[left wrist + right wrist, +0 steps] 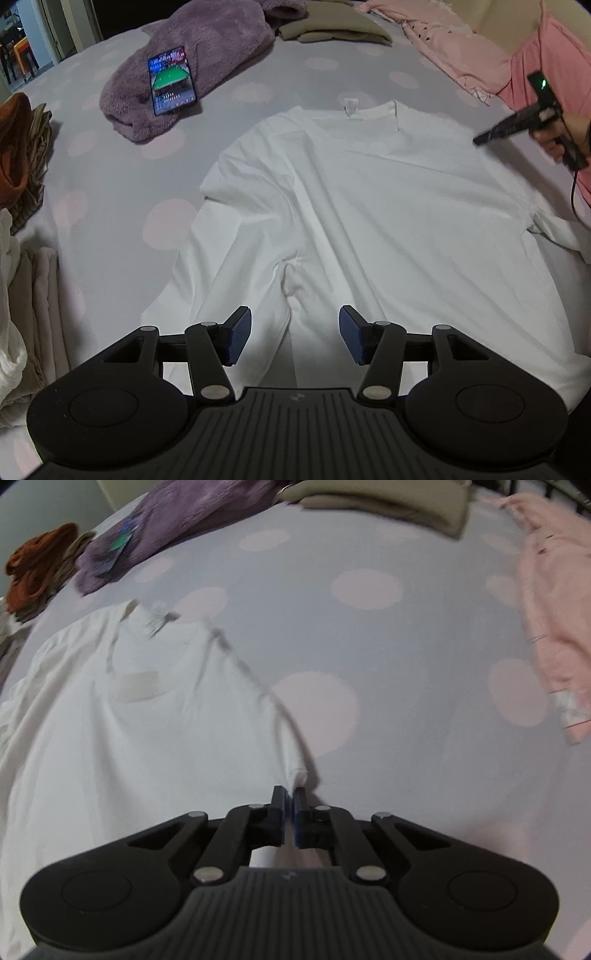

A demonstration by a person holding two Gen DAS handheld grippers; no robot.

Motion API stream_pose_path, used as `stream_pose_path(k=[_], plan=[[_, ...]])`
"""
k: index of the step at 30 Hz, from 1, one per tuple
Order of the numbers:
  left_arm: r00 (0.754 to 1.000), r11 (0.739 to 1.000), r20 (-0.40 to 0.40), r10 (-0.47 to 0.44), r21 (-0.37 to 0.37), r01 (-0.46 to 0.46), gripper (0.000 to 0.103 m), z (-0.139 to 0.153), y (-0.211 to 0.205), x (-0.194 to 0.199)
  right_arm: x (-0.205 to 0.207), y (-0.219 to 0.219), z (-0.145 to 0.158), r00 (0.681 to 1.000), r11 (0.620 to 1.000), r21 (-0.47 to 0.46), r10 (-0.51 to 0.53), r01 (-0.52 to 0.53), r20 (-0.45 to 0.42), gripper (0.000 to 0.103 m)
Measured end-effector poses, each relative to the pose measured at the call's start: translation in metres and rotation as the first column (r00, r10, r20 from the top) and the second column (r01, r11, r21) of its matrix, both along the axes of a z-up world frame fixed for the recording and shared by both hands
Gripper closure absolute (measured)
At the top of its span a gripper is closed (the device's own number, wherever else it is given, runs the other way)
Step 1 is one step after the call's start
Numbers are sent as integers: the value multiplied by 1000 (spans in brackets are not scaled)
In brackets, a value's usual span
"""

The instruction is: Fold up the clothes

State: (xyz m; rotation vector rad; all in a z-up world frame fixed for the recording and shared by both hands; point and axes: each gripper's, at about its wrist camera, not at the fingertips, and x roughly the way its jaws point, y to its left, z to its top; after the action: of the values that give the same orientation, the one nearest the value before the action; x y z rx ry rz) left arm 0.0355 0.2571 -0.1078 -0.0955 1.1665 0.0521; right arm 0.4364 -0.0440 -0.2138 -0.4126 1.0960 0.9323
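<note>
Right gripper (290, 797) jaws clamped on white shirt (369, 221) sleeve edge, tensioning it for folding; left gripper (295, 338) jaws apart above other sleeve.

phone (171, 80): upper left, screen lit, lying on purple fleece
bedsheet (110, 192): grey, pink dots
doorway (22, 40): top-left corner

No legible text; shirt tag (349, 106), phone screen (170, 79) unreadable.
</note>
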Motion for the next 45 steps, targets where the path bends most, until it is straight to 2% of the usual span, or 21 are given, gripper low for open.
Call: stream_pose_path(k=[4,7,8,11,13,14,17,19,21,24,26,29,32,34,36,38,41,43,45], plan=[[1000,1000,-7,3,-5,-3,52,-3,2,-4,18,-5,25,995,998,34,-61,59,75,101],[1000,1000,-7,19,-4,-19,52,-3,6,-9,29,-4,37,985,994,22,-110,108,136,101],[1000,1000,-7,25,-4,-25,52,-2,8,-11,32,-5,38,975,990,9,-143,144,171,101],[999,999,-12,45,2,-45,52,-3,15,-19,36,-8,30,916,953,-32,-282,303,286,101],[998,998,-17,58,6,-58,52,-3,19,-24,31,-4,16,911,944,-63,-294,325,288,100],[998,998,-21,65,8,-65,52,-5,21,-27,25,1,10,915,947,-86,-271,308,298,99],[995,996,-47,92,5,-92,52,-16,26,-34,5,-2,15,885,946,-81,-261,314,386,84],[991,994,-73,108,-3,-109,52,-24,25,-41,-6,-17,30,875,939,2,-322,344,361,82],[990,994,-100,100,-33,-104,52,-32,17,-50,-27,-30,47,875,938,54,-338,342,347,82],[986,993,-152,76,-81,-89,52,-45,-2,-66,-76,-47,64,905,945,110,-327,308,272,78],[979,991,-195,55,-106,-77,52,-56,-16,-78,-118,-48,66,938,958,110,-282,265,202,74],[969,986,-248,15,-156,-55,52,-70,-38,-96,-189,-54,65,975,977,102,-198,188,104,73],[966,985,-257,-2,-170,-43,52,-78,-45,-100,-271,-53,62,998,991,112,-69,69,2,73],[966,984,-259,-11,-175,-36,52,-84,-48,-101,-329,-47,59,998,993,114,41,-35,-49,71],[965,983,-261,-19,-180,-29,52,-89,-52,-102,-384,-37,55,982,982,111,161,-150,-95,68],[964,982,-264,-27,-185,-23,52,-94,-55,-103,-440,-26,50,952,958,92,283,-273,-114,66],[963,981,-266,-40,-193,-13,52,-102,-60,-105,-504,-12,41,898,901,48,434,-432,-72,61],[962,981,-269,-47,-192,-5,52,-102,-61,-104,-533,-4,30,868,869,9,495,-495,-51,60],[961,982,-271,-49,-190,-4,56,-101,-59,-103,-549,-1,23,845,844,-34,535,-535,-8,60]])
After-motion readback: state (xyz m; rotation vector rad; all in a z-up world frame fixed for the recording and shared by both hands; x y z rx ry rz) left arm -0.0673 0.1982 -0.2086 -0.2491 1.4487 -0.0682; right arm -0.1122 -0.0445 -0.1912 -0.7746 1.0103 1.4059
